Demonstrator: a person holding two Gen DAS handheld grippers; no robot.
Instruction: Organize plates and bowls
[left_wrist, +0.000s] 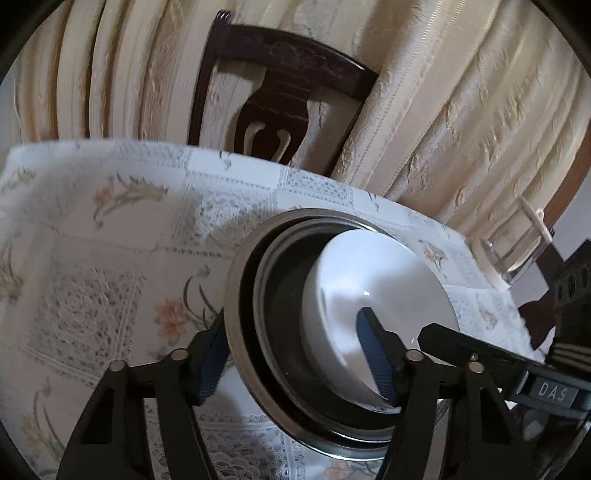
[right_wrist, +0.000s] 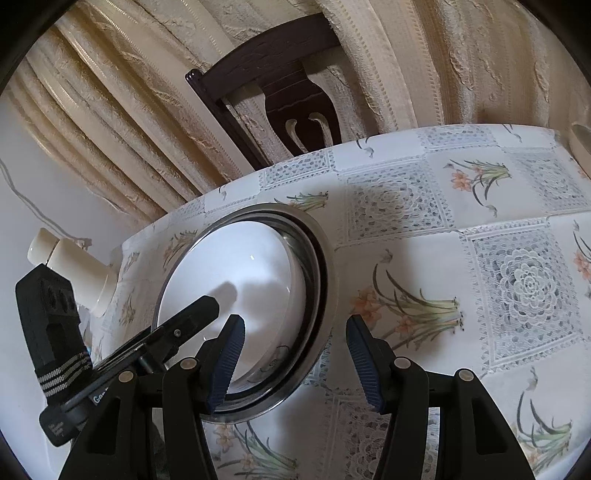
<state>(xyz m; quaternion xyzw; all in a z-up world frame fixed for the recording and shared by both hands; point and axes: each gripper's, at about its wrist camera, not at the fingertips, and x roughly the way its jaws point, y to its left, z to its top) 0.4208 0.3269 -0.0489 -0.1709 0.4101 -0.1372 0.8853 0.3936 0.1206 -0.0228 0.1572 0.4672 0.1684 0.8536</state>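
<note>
A white bowl (left_wrist: 369, 280) sits nested inside a steel bowl (left_wrist: 236, 295) with a dark inner dish (left_wrist: 280, 314) between them, on the floral tablecloth (left_wrist: 110, 258). My left gripper (left_wrist: 291, 354) is open and straddles the stack's left side, one finger outside the steel rim and the other inside the white bowl. My right gripper (right_wrist: 295, 360) is open too and straddles the right side of the white bowl (right_wrist: 240, 266) and steel bowl (right_wrist: 328, 266). Each gripper shows in the other's view: the right gripper (left_wrist: 480, 354), the left gripper (right_wrist: 184, 325).
A dark wooden chair (left_wrist: 280, 92) stands behind the table against cream curtains (left_wrist: 461, 110). A clear glass (left_wrist: 517, 254) with a wooden stick stands near the table edge. A cream cylinder (right_wrist: 74, 266) lies past that edge, and a pale dish rim (right_wrist: 581, 140) shows far right.
</note>
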